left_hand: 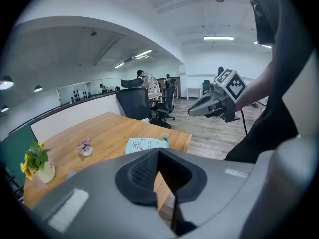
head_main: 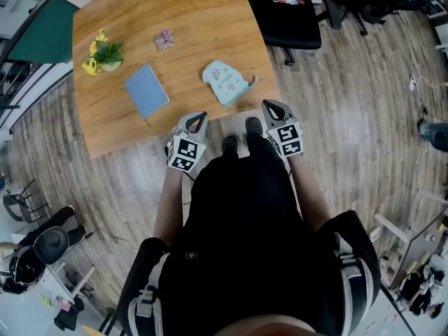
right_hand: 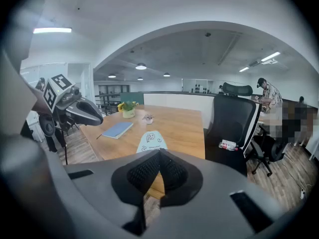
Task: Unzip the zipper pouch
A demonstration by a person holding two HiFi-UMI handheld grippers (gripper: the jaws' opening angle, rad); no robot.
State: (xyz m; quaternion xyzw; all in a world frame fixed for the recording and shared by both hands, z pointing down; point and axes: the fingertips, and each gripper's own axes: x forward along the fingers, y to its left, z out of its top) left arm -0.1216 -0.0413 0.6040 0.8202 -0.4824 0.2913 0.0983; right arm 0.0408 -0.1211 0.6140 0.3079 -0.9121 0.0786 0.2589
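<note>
A light blue zipper pouch point(head_main: 225, 82) with small printed figures lies flat near the wooden table's point(head_main: 203, 26) front right corner; it also shows in the left gripper view point(left_hand: 144, 144) and the right gripper view point(right_hand: 151, 142). My left gripper point(head_main: 198, 117) hovers at the table's front edge, left of the pouch, shut and empty. The right gripper point(head_main: 270, 106) hangs just off the table's right front corner, close to the pouch, shut with nothing in it. Neither touches the pouch.
On the table lie a blue notebook point(head_main: 146, 89), a small pink flower piece point(head_main: 164, 39) and a pot of yellow flowers point(head_main: 103, 52). A black office chair point(head_main: 288, 16) stands to the table's right. The person's shoes point(head_main: 241, 135) rest on the wood floor beside the table edge.
</note>
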